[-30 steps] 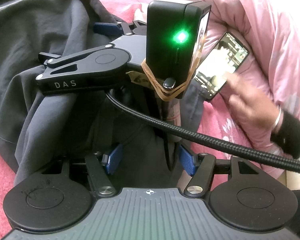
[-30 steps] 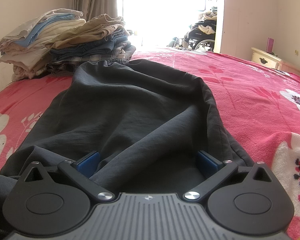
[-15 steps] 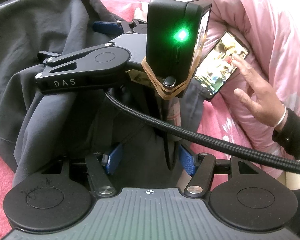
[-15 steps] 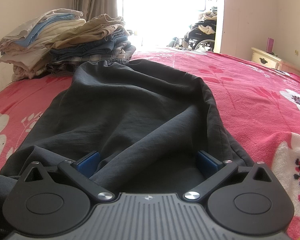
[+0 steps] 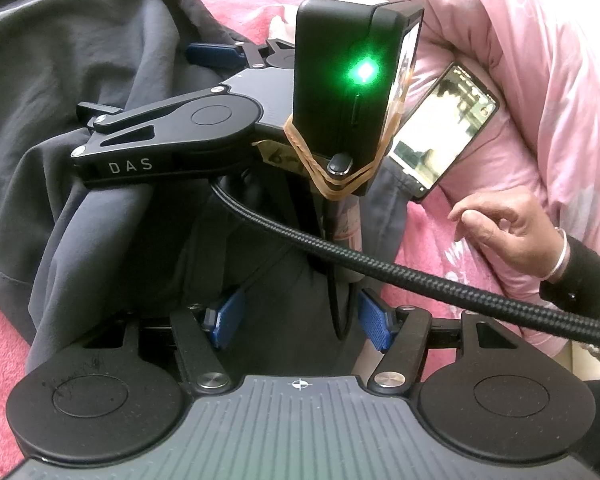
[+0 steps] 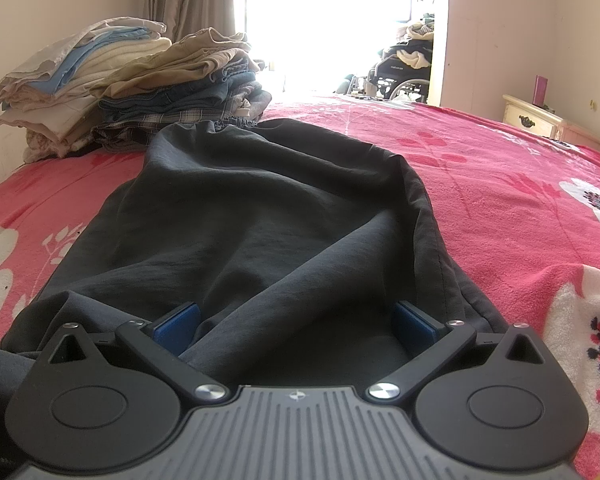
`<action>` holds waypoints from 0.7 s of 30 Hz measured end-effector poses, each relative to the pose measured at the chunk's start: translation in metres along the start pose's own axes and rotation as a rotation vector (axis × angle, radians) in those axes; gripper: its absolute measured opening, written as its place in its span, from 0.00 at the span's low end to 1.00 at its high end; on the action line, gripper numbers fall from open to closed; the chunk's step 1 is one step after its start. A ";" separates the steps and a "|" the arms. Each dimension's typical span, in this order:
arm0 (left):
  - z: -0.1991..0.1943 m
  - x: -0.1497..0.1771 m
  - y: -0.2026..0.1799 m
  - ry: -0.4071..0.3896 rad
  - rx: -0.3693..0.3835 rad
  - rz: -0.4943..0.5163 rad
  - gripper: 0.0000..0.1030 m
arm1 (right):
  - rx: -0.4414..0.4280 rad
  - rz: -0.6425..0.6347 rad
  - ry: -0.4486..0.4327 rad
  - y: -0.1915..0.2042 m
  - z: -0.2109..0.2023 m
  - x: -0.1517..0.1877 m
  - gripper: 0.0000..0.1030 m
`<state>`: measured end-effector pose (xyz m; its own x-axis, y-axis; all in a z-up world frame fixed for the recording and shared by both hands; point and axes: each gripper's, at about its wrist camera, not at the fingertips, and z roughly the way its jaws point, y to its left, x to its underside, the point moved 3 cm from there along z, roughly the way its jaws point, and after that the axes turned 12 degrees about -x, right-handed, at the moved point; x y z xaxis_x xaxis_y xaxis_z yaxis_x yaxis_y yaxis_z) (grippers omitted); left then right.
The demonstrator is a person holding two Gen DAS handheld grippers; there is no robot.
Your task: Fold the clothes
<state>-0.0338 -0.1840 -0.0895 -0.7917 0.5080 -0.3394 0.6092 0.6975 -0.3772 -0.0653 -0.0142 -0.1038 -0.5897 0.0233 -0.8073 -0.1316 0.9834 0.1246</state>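
1. Both grippers lie on the dark trousers, which are spread on the red blanket of the bed. The left gripper has its jaws partly apart with nothing pressed between them; only loose cloth and a cable pass there. The right gripper is open wide, cloth under it, not pinched.
2. The bare hand is near the phone, not on a gripper. We think the folding is paused, and a gripper left alone may slide and pull the cloth out of shape.
3. The cable crosses the left jaws. If they close now, they may catch the cable instead of the cloth.
4. The trousers are wrinkled and bunched near us. A fold made over these wrinkles would be uneven.
5. The waistband touches the pile of folded clothes. A strong pull could disturb that pile.
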 end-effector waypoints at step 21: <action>0.001 0.000 -0.003 0.003 0.001 0.014 0.61 | 0.004 -0.001 0.005 0.000 0.001 0.000 1.00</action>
<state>-0.0356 -0.1863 -0.0894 -0.7834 0.5189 -0.3422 0.6202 0.6897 -0.3738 -0.0647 -0.0138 -0.1038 -0.5933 0.0217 -0.8047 -0.1292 0.9841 0.1218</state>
